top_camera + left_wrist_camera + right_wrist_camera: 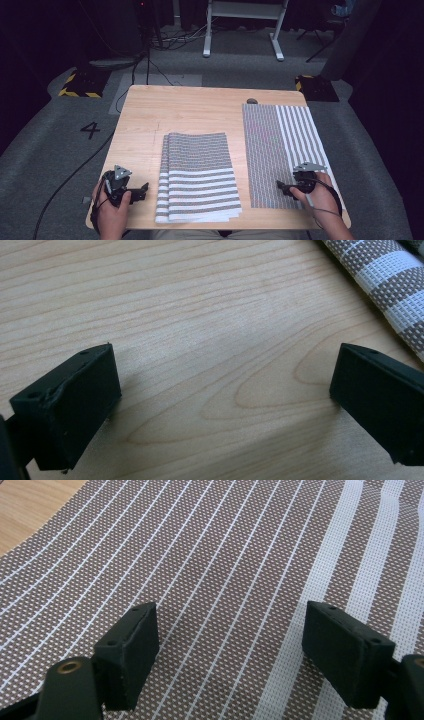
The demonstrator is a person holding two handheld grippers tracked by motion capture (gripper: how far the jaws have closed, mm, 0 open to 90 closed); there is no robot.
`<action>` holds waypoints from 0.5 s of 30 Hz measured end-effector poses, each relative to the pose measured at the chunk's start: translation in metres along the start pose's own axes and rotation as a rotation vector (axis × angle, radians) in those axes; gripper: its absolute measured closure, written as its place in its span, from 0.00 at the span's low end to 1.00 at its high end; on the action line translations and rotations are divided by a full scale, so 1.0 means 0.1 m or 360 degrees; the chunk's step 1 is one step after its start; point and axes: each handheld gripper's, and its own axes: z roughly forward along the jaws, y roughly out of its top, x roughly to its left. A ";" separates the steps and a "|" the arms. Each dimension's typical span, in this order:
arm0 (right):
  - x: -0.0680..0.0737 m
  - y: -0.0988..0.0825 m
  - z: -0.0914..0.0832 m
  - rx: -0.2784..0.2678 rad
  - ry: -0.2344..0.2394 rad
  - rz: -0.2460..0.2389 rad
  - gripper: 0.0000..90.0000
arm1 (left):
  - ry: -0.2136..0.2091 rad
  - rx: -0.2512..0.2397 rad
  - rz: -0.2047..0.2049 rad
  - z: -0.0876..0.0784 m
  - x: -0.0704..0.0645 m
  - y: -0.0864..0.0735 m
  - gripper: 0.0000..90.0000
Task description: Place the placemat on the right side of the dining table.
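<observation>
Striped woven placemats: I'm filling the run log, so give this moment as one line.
left tongs: open over wooden table | right tongs: open above flat striped woven placemat | stacked striped woven placemats: untouched

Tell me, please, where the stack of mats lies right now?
In the high view the stack of mats lies at the table's near edge, centre, between the left gripper and the single mat.

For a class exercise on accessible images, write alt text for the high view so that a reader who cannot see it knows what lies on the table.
A wooden table holds a stack of folded striped mats at the centre and one mat spread flat on the right. A person's left gripper rests on bare wood beside the stack, and the right gripper sits over the flat mat, fingers open.
</observation>
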 end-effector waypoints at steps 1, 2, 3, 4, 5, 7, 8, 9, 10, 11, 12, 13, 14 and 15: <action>0.00 0.01 0.01 -0.0003 -0.0004 -0.0004 0.25 | -0.0002 -0.0003 -0.0001 0.00 0.00 0.00 0.00; -0.01 0.01 0.02 -0.0010 0.0004 -0.0010 0.25 | -0.0002 -0.0003 -0.0001 0.00 0.00 0.00 0.00; -0.01 0.02 0.03 -0.0019 0.0003 -0.0012 0.25 | -0.0001 -0.0003 -0.0001 0.00 0.00 0.00 0.00; -0.02 0.03 0.04 -0.0020 0.0006 -0.0013 0.25 | 0.0001 -0.0005 -0.0001 0.00 0.00 0.00 0.00; -0.02 0.03 0.04 -0.0021 0.0008 -0.0017 0.25 | 0.0003 -0.0004 -0.0001 0.00 0.00 0.00 0.00; -0.03 0.05 0.06 -0.0027 0.0009 -0.0017 0.25 | 0.0004 -0.0002 0.0000 0.00 0.00 0.00 0.00; -0.03 0.05 0.06 -0.0025 0.0010 -0.0020 0.25 | 0.0002 -0.0002 0.0000 0.00 0.00 0.00 0.00; -0.04 0.06 0.07 -0.0031 0.0011 -0.0018 0.25 | 0.0002 0.0001 0.0000 0.00 0.00 0.00 0.00; -0.04 0.07 0.08 -0.0033 0.0012 -0.0016 0.25 | -0.0001 -0.0003 -0.0001 0.00 0.00 0.00 0.00; -0.04 0.07 0.08 -0.0036 0.0011 -0.0016 0.25 | -0.0001 -0.0002 0.0000 0.00 0.00 0.00 0.00; -0.05 0.08 0.09 -0.0039 0.0014 -0.0020 0.25 | -0.0002 -0.0004 -0.0001 0.00 0.00 0.00 0.00; -0.05 0.08 0.09 -0.0039 0.0014 -0.0017 0.25 | -0.0002 -0.0004 -0.0001 0.00 0.00 0.00 0.00; -0.05 0.09 0.10 -0.0036 0.0010 -0.0019 0.25 | 0.0001 0.0000 0.0000 0.00 0.00 0.00 0.00; -0.05 0.09 0.10 -0.0036 0.0010 -0.0021 0.25 | 0.0001 0.0001 0.0001 0.00 0.00 0.00 0.00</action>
